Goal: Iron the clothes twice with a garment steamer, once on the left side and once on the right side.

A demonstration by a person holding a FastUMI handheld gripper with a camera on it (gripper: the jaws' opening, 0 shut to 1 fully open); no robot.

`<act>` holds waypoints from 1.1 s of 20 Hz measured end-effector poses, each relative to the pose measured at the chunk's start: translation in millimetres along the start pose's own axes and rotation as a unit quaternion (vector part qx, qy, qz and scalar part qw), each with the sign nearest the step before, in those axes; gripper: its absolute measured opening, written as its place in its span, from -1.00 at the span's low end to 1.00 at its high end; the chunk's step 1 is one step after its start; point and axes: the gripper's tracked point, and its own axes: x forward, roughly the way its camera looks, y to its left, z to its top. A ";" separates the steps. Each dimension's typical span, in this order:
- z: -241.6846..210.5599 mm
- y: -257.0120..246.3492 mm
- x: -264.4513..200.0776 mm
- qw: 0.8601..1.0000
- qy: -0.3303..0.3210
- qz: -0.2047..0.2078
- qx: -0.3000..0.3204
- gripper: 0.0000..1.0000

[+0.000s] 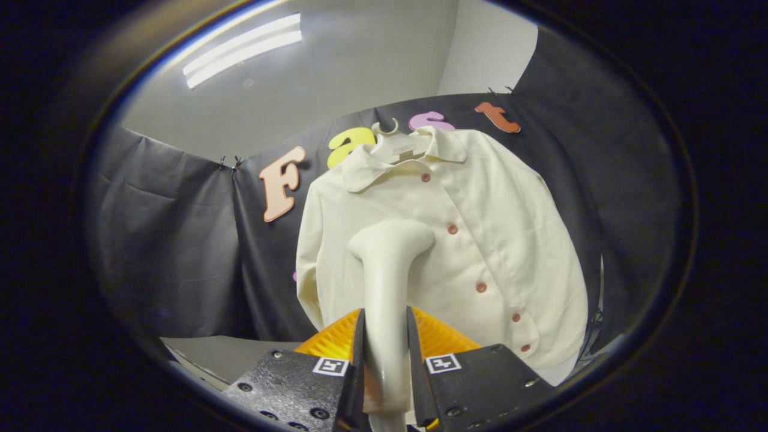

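Observation:
A cream button-up shirt point(480, 240) with reddish-brown buttons hangs on a hanger point(385, 128) against the black booth wall. The cream garment steamer point(387, 270) stands upright between my fingers, its handle pinched by both, and its head rises in front of the shirt's left half, beside the button line. My gripper point(385, 360) is shut on the steamer's handle. Whether the steamer's head touches the cloth I cannot tell.
A grey tabletop point(234, 354) lies low at the left, below the shirt's sleeve. The black cloth wall point(168, 240) curves around behind the shirt. A ceiling light point(243, 49) glows overhead.

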 end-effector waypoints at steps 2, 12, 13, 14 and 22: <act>-9.8 -1.5 -10.9 1.000 0.009 0.002 -0.004 -0.35; -77.5 -20.2 -45.5 0.998 0.056 0.004 0.024 -0.35; -85.5 -23.2 -51.5 0.998 0.062 0.002 0.025 -0.35; -92.9 -26.4 -54.9 0.997 0.067 0.001 0.026 -0.35; -142.1 -40.5 -79.4 0.994 0.099 -0.004 0.039 -0.35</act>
